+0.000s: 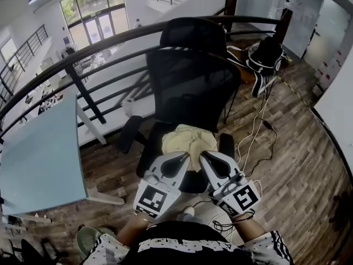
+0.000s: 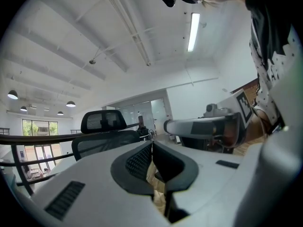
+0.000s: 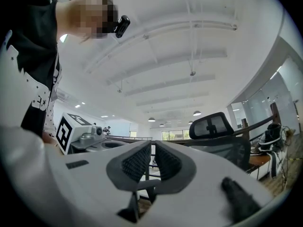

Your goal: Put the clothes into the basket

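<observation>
Risk comes first. Both tools point at the pale yellow crumpled garment [image 1: 186,141], which lies on the seat of the black mesh office chair [image 1: 190,76] at centre frame in the head view. The left tongs [image 1: 183,159] are pressed fully together with nothing between them. The right tongs [image 1: 206,159] are likewise closed, with only a hairline slit between the pads, and are empty.

If they arrive closed, they would likely shove the cloth back across the seat rather than take it. The chair probably swivels or rolls, so a firm push could turn it away. A pinch on a single fold could leave the rest trailing to catch on an armrest. The loose white and black cables [image 1: 256,131] on the wooden floor at right of frame are a snag hazard.

Not established:
- No basket appears in any view, so the drop point is unknown.
- Both gripper views look level, over the seat, at the headrest and ceiling, and the garment hardly shows there.
- Whether the yellow heap is one piece or several cannot be told.
- The chair's base is hidden.
</observation>
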A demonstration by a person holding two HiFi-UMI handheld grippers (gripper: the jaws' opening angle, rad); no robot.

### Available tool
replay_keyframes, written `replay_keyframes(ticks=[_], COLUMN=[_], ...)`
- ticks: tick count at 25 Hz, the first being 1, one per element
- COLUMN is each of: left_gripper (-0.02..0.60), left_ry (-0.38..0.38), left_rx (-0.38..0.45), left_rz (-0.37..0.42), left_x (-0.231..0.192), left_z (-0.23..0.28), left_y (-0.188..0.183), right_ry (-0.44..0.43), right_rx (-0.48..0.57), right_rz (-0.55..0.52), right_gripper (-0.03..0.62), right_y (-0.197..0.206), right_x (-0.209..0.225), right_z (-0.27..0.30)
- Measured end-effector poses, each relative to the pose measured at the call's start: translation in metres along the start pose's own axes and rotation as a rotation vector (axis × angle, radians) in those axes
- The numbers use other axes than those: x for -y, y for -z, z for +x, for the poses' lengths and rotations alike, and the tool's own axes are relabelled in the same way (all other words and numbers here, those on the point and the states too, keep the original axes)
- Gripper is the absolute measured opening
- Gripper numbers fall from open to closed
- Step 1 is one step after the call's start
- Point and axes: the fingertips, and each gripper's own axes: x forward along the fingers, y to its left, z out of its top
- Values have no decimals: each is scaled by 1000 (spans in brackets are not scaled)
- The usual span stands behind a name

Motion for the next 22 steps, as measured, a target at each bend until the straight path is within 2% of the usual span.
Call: replay_keyframes(ticks=[12,18,22], left_gripper=[14,14,14], left_ry=[18,25,56], left_rx=[-12,-23,-25], left_rz=[11,12,8], left_x=[12,-4,-21], left_z=[29,33,40], left_y=[-4,2,8], right_ry=[7,33,60], right_rx=[26,10,37], right_rz=[38,34,37], right_gripper=[31,31,31], right_y=[-5,2,-1], right_x=[27,34,39], right_z=[-8,3,19])
